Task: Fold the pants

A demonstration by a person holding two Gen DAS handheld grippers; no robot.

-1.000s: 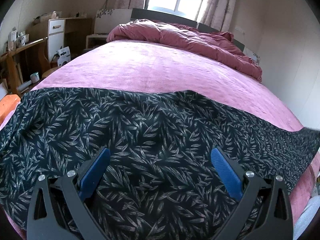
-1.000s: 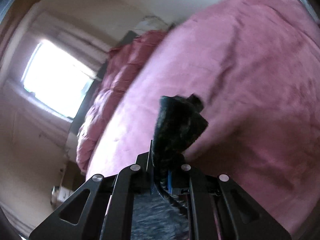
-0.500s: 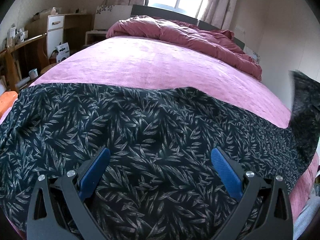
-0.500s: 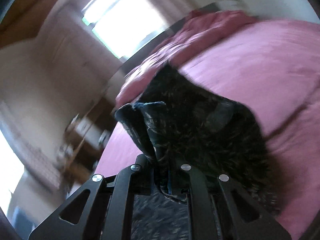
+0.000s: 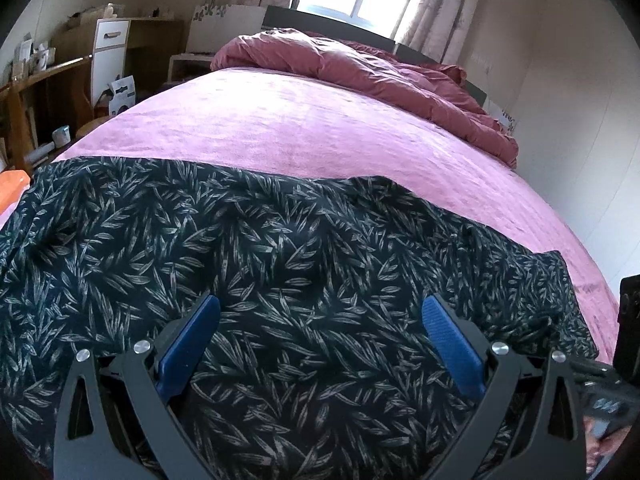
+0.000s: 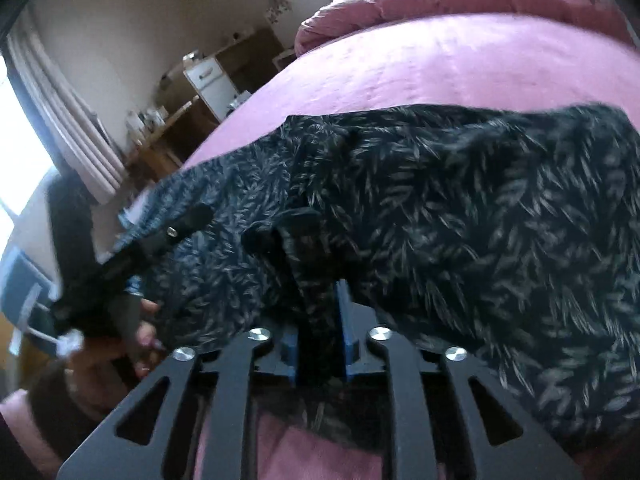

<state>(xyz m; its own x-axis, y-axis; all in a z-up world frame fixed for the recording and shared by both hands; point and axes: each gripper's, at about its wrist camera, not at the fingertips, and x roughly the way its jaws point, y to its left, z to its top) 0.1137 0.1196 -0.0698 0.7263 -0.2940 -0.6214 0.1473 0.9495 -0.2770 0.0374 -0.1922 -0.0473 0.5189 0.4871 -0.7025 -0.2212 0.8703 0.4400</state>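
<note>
The dark leaf-print pants (image 5: 300, 248) lie across the near end of the pink bed (image 5: 320, 128). Their right part is folded back over the rest (image 6: 480, 208). My left gripper (image 5: 320, 304) hangs open just above the middle of the pants, with nothing between its blue pads (image 5: 448, 336). My right gripper (image 6: 320, 308) is low over the folded layer and its jaws are opening. A bunched fold of the pants (image 6: 292, 240) stands between the pads, which have drawn apart from it. The left gripper's finger (image 6: 176, 232) and the hand holding it (image 6: 140, 340) show blurred at the left of the right wrist view.
A crumpled red duvet (image 5: 360, 68) lies at the head of the bed under the window. A wooden desk and shelves (image 5: 60, 80) with clutter stand left of the bed. An orange object (image 5: 12, 188) sits at the left edge. A pale wall runs along the right.
My right gripper swung the pant end from the right over onto the rest of the pants, rolling as it went, and its jaws have widened. The left gripper stayed put.
</note>
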